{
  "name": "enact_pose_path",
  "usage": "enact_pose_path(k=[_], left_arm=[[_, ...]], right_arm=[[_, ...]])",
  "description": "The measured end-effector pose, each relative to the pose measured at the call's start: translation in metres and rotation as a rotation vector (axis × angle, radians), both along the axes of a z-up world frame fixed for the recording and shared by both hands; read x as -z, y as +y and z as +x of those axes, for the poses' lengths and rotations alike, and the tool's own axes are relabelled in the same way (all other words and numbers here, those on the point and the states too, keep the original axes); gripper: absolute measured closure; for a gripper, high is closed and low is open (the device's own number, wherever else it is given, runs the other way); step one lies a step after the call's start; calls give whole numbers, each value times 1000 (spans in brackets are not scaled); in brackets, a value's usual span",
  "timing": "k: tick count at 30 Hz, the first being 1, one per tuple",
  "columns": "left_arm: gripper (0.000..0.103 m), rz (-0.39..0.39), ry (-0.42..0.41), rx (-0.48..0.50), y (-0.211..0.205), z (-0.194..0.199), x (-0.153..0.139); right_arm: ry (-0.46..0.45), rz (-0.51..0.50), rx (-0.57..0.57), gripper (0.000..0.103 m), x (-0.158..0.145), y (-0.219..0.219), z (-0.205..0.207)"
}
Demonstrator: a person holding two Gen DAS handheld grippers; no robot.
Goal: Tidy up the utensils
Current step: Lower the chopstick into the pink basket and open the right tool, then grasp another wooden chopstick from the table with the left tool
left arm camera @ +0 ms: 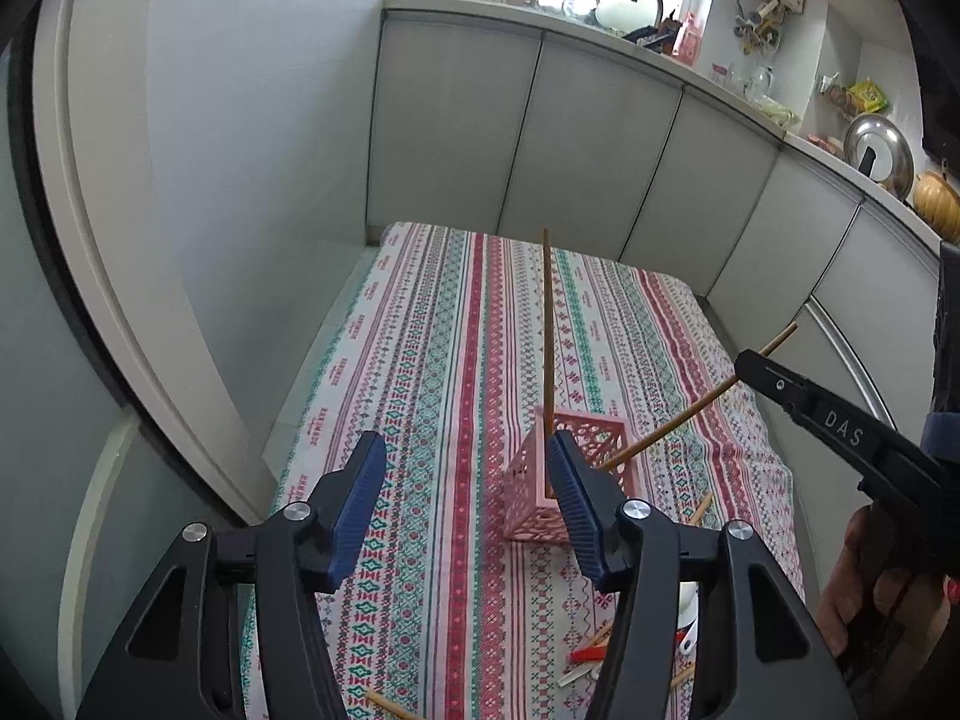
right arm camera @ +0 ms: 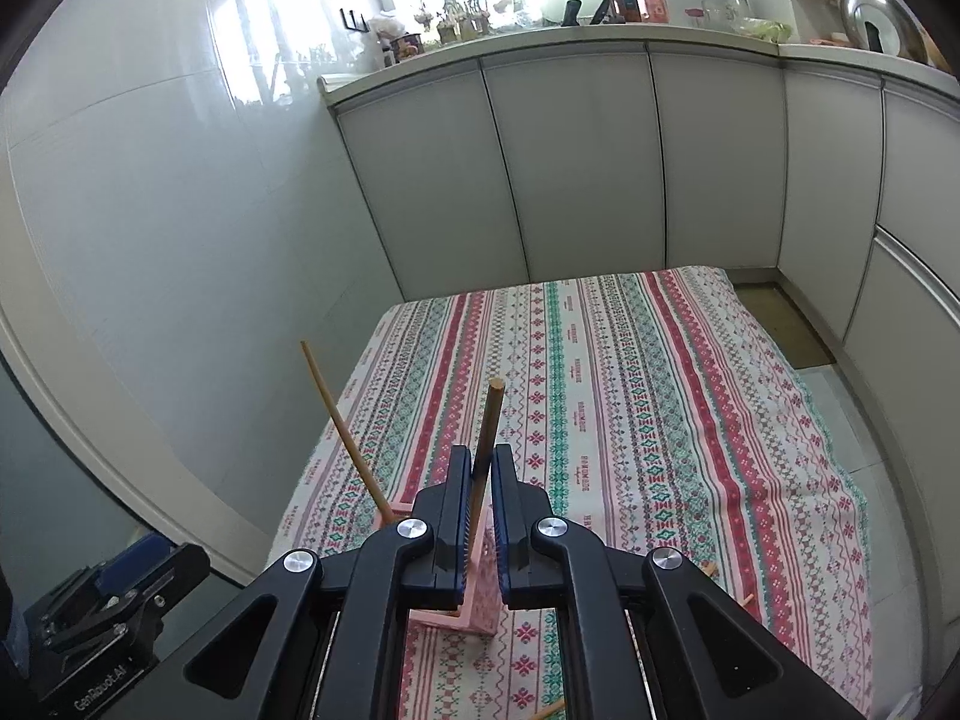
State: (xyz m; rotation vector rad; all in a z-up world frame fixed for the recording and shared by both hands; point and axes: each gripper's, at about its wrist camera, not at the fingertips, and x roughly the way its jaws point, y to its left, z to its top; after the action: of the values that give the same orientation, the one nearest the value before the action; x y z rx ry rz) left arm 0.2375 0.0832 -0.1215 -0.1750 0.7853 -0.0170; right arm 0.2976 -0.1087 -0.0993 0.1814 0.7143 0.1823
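Note:
A pink lattice basket (left arm camera: 576, 468) stands on the striped tablecloth (left arm camera: 456, 330). One wooden chopstick (left arm camera: 546, 330) stands nearly upright in it. My left gripper (left arm camera: 468, 480) hovers just in front of the basket, open, with nothing between its blue pads. From the right, the right gripper's black finger (left arm camera: 780, 384) holds a second chopstick (left arm camera: 678, 420) slanting down to the basket's rim. In the right wrist view my right gripper (right arm camera: 480, 462) is shut on that chopstick (right arm camera: 492, 414), above the basket (right arm camera: 477, 606). The other chopstick (right arm camera: 345, 420) leans to the left.
Loose chopsticks (left arm camera: 699, 507), a red utensil (left arm camera: 588, 654) and a white spoon (left arm camera: 690, 618) lie on the cloth at the near right. A hand (left arm camera: 864, 588) grips the right tool. A tiled wall runs along the left and grey cabinets (right arm camera: 576, 168) stand behind the table.

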Motion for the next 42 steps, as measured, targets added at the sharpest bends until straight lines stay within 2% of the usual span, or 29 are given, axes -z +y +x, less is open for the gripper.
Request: enact_pose_path(k=[2,8,9,10,13,17,21,26,29,34,36,39,42], left_arm=[[31,8,45,28,-3,0,5],[30,18,197,84,-10,-3,23],[30,10,234,87,-9,-5,28],[30,2,262,87,-8,-5,31],[30,-34,346,82,-3,-13,45],[30,-46,464,42,9,-27,72],[31,-50,550,-1,24,-42,99],[31,-104,618,-63,42,-55,122],[32,-153,648,-92,47,-59,133],[48,-196,645,-137,50,-62,144],[60,-224,653,-143,50,-59,149],[70,-267,679,-154,50,-56,159],[76,-255,683,-180,46,-53,164]], right_arm=[[18,25,-8,92,-1,-5,0],[52,61,-18,68,-11,-24,-13],[55,66,-18,52,-13,-29,-17],[55,74,-17,42,-16,-35,-22],[59,71,-22,41,-25,-49,-37],[124,52,-10,35,-20,-68,-53],[235,21,-13,32,4,-79,-65],[474,8,-73,30,55,-78,-74],[536,-32,-91,30,73,-75,-83],[598,-34,-94,29,92,-80,-93],[612,-29,-83,29,96,-85,-95],[618,-38,-55,28,99,-94,-99],[623,-32,-35,28,100,-105,-100]])
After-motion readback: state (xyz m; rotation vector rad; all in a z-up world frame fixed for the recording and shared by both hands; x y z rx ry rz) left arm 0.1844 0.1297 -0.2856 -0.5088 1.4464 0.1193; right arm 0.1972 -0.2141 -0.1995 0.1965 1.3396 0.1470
